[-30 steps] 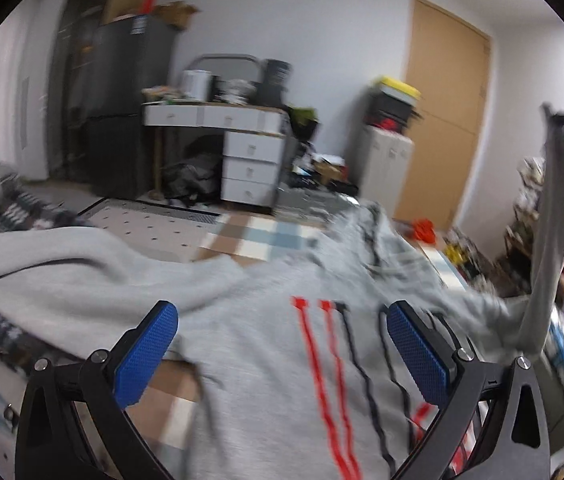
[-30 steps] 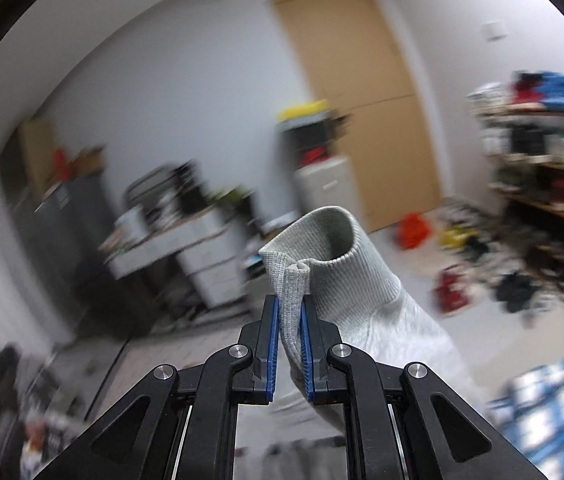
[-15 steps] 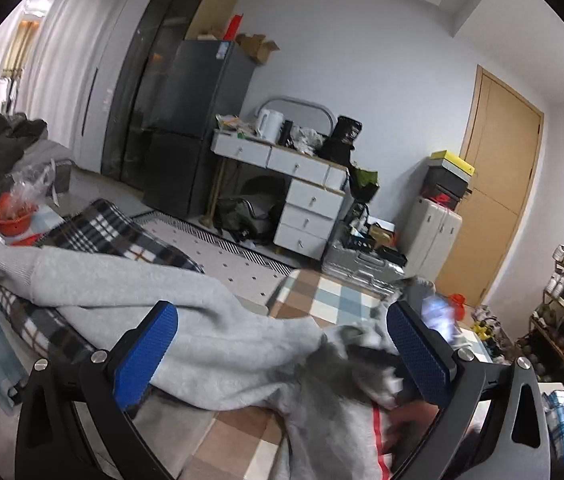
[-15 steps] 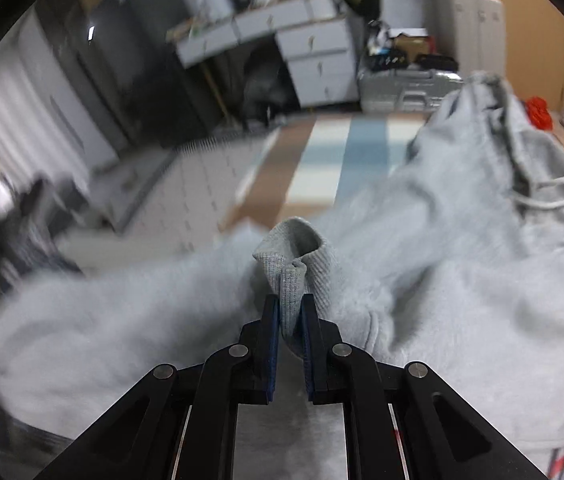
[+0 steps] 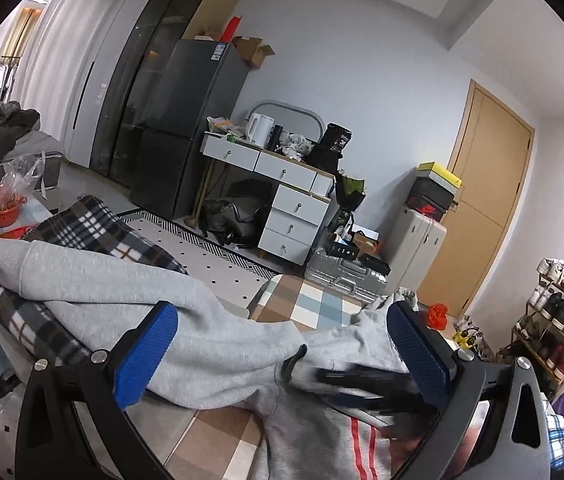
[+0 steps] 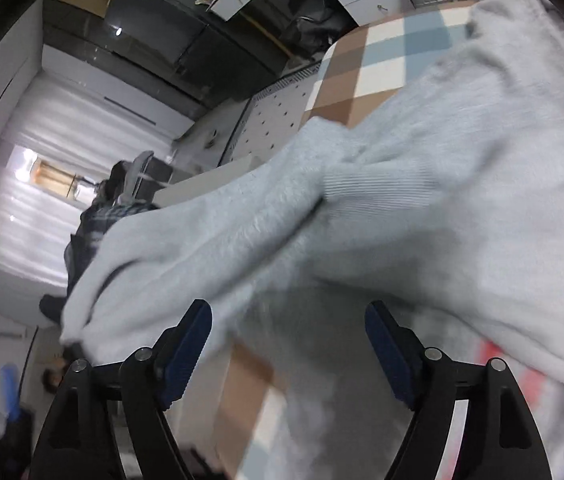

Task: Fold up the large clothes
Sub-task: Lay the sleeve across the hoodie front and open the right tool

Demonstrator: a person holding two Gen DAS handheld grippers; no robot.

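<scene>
A grey sweatshirt (image 5: 218, 344) with red stripes (image 5: 361, 452) lies on a checked mat (image 5: 309, 304). One sleeve (image 5: 82, 280) runs left over a plaid blanket. My left gripper (image 5: 282, 356) hovers open just above the cloth, with nothing between its blue pads. My right gripper (image 6: 287, 350) is low over the sweatshirt (image 6: 481, 160) and its jaws are opening. The ribbed cuff (image 6: 377, 192) of the other sleeve lies loose on the body ahead of it, free of the pads. In the left wrist view the right gripper (image 5: 345, 380) shows as a dark blur on the cloth.
A plaid blanket (image 5: 94, 224) lies at the left under the sleeve, with a red bowl (image 5: 2, 208) beyond it. A dark fridge (image 5: 186, 128), a white desk with drawers (image 5: 282, 200), a suitcase (image 5: 417, 240), a door (image 5: 481, 200) and a shoe rack (image 5: 553, 320) line the walls.
My right gripper swung down from high up with the sleeve cuff shut in it, laid the sleeve across the sweatshirt's body and opened, letting the cuff go. The left gripper's view shifted and stayed open.
</scene>
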